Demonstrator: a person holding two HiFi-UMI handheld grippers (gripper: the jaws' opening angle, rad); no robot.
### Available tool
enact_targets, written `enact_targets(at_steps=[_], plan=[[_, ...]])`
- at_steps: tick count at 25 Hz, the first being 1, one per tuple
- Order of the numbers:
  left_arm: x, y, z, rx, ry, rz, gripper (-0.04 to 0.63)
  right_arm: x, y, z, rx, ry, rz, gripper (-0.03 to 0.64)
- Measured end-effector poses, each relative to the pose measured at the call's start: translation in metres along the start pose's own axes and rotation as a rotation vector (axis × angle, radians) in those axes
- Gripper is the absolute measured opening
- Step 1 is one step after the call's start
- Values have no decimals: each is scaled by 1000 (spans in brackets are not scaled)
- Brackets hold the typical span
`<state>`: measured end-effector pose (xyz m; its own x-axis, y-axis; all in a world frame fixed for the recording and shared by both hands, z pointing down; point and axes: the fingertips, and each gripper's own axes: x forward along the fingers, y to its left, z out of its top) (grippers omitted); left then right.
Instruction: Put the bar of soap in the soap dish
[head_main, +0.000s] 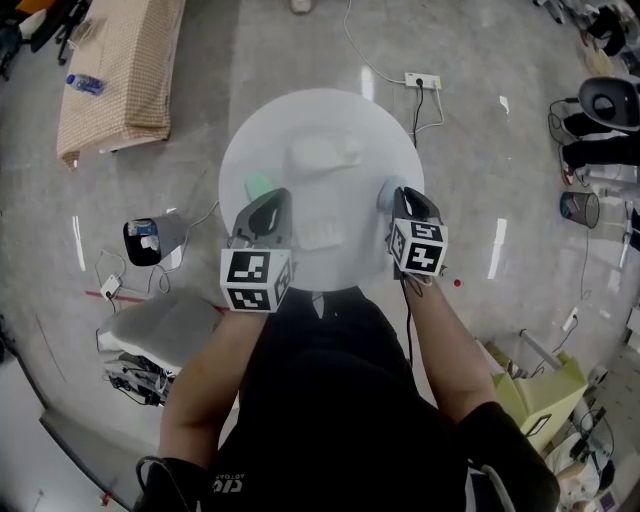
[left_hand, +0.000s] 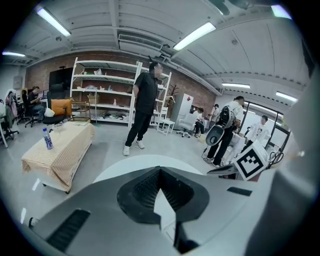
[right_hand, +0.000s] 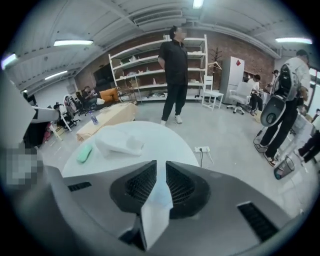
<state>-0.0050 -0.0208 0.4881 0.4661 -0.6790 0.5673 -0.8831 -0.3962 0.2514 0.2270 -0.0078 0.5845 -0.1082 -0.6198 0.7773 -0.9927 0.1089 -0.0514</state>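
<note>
Head view: pale green bar of soap (head_main: 258, 186) lies at 9 o'clock on the round white table (head_main: 330, 110), just ahead of the left gripper (head_main: 272, 200). White moulded soap dish (head_main: 325, 155) sits near centre. Right gripper (head_main: 400, 195) is at the 3 o'clock edge.

Left gripper view: left gripper (left_hand: 160, 172) jaws pressed together, empty; soap not visible.

Right gripper view: right gripper (right_hand: 160, 165) jaws a slit apart, nothing between. Soap (right_hand: 84, 153) lies at 10 o'clock beside the dish (right_hand: 120, 141), long axis 7-to-1.

Judged step: approach, soap ungripped. Next: widen the jaws and straddle the bar's short width.

Soap dish (head_main: 322, 160) washed out in head view, shape unclear; left gripper (left_hand: 160, 175) hides most of the table (left_hand: 130, 162).
</note>
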Motion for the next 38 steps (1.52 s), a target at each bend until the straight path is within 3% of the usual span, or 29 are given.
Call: enact_targets(at_steps=[8, 11, 26, 38], plan=[[4, -13, -11, -4, 29, -35, 8, 27, -14, -32, 159, 128, -64, 237], [5, -16, -15, -10, 40, -43, 8, 34, -14, -32, 199, 140, -93, 276], [6, -8, -18, -39, 53, -47, 8, 58, -12, -51, 242, 279, -172, 314], [6, -12, -16, -37, 47, -70, 8, 57, -15, -51, 218, 337, -129, 304]])
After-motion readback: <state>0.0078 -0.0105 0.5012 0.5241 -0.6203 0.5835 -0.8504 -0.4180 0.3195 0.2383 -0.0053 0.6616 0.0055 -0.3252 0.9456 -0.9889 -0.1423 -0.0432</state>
